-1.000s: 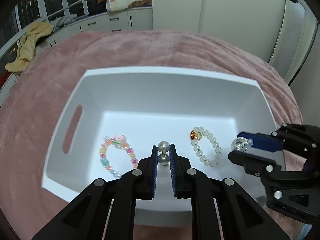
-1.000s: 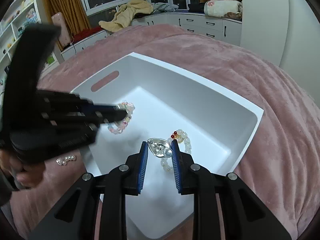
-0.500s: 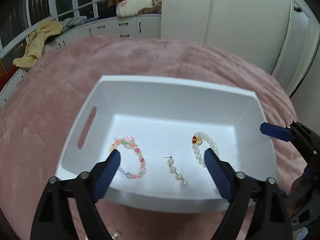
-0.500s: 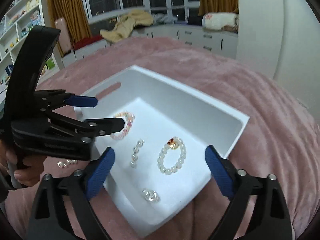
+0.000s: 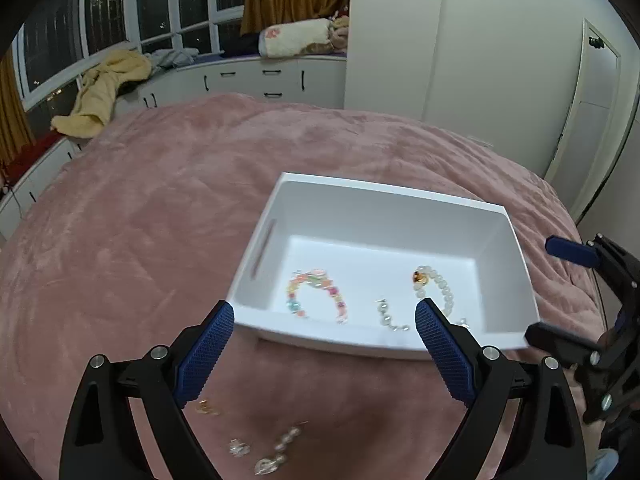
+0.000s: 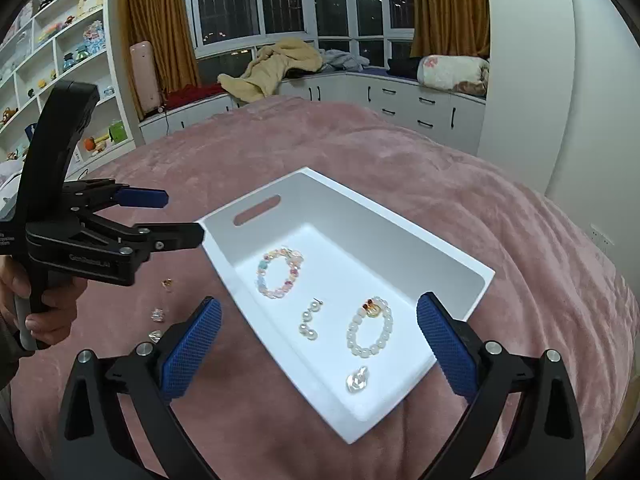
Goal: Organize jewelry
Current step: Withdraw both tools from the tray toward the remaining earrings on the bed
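A white box (image 5: 380, 196) (image 6: 404, 220) sits on the pink blanket. Inside lie a colourful bead bracelet (image 5: 316, 280) (image 6: 280, 276), a pearl drop earring (image 5: 386, 316) (image 6: 310, 320), a white bead bracelet with an amber charm (image 5: 436, 284) (image 6: 370, 332) and a clear shiny piece (image 6: 357, 380). My left gripper (image 5: 324, 312) (image 6: 182, 216) hangs above the box's near left corner. Its jaws are opening, with nothing between them. My right gripper (image 6: 319, 302) (image 5: 540, 288) hovers over the box's near end, jaws also opening and holding nothing.
Loose jewelry lies on the blanket (image 5: 140, 240) left of the box: a pearl strand (image 5: 288, 440), clear pieces (image 6: 158, 314) and a small gold item (image 5: 206, 408) (image 6: 167, 282). A hand (image 6: 40, 312) holds the left gripper's handle. White cabinets (image 6: 400, 100) stand behind the bed.
Both grippers went from shut to wide open, and the pearl earring and the shiny piece now lie in the box. Both have lifted and drawn back from it.
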A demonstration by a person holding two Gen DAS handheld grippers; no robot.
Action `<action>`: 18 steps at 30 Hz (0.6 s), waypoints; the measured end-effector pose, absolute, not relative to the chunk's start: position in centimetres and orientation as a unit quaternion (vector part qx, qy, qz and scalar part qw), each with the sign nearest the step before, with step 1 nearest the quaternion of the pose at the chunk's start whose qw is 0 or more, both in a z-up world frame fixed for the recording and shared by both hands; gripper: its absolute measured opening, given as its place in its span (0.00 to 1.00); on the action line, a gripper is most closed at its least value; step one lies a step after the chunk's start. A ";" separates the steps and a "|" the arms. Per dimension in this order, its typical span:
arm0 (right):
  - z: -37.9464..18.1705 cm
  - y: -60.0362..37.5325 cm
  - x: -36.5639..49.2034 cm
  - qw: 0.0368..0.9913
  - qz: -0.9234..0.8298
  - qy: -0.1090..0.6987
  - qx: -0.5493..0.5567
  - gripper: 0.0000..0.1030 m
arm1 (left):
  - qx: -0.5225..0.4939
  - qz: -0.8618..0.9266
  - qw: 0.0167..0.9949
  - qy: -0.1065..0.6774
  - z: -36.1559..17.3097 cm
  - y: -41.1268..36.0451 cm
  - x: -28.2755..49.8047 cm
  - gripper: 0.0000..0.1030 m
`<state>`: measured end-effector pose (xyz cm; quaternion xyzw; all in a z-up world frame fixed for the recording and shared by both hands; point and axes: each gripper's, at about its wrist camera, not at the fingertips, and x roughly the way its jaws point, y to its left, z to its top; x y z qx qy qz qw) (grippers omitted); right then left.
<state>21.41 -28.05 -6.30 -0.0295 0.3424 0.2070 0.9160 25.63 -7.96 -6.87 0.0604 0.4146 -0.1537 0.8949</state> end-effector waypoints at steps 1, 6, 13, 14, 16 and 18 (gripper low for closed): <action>-6.1 -27.8 21.2 0.916 0.207 0.341 -0.031 0.94 | 0.061 -0.153 0.895 0.414 -6.7 -7.4 25.4 0.91; -5.3 -26.5 20.0 0.916 0.212 0.337 -0.042 0.95 | 0.057 -0.146 0.901 0.405 -5.7 -4.4 23.4 0.91; -4.6 -24.6 18.5 0.913 0.225 0.335 -0.062 0.95 | 0.055 -0.141 0.904 0.399 -5.6 -0.7 20.7 0.91; -4.7 -24.5 18.5 0.913 0.226 0.335 -0.062 0.95 | 0.053 -0.141 0.904 0.401 -5.8 0.0 20.3 0.91; -4.6 -23.9 18.3 0.912 0.229 0.335 -0.059 0.95 | 0.052 -0.137 0.903 0.404 -6.3 0.8 19.8 0.91; -4.8 -23.3 18.1 0.911 0.233 0.334 -0.060 0.95 | 0.050 -0.137 0.901 0.410 -7.0 1.7 19.4 0.91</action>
